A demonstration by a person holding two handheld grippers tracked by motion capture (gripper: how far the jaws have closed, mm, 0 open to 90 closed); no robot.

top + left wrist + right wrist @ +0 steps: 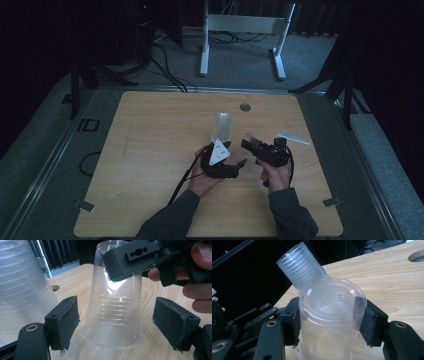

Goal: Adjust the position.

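Note:
A clear plastic cup (115,312) stands upside down, rim on the wooden table (150,150). My right gripper (329,322) is shut on this cup (329,315) near its upturned base, and it reaches in from the top right in the left gripper view (130,262). My left gripper (117,325) is open, its two pads standing clear on either side of the cup's lower half. In the high view both grippers, left (237,155) and right (251,143), meet near the table's middle. A stack of upturned clear cups (222,126) (22,290) (299,265) stands just behind.
A round cable hole (245,107) sits at the table's far edge. A strip of clear plastic wrap (295,137) lies to the right of my right gripper. A white frame (240,30) and cables stand on the floor beyond the table.

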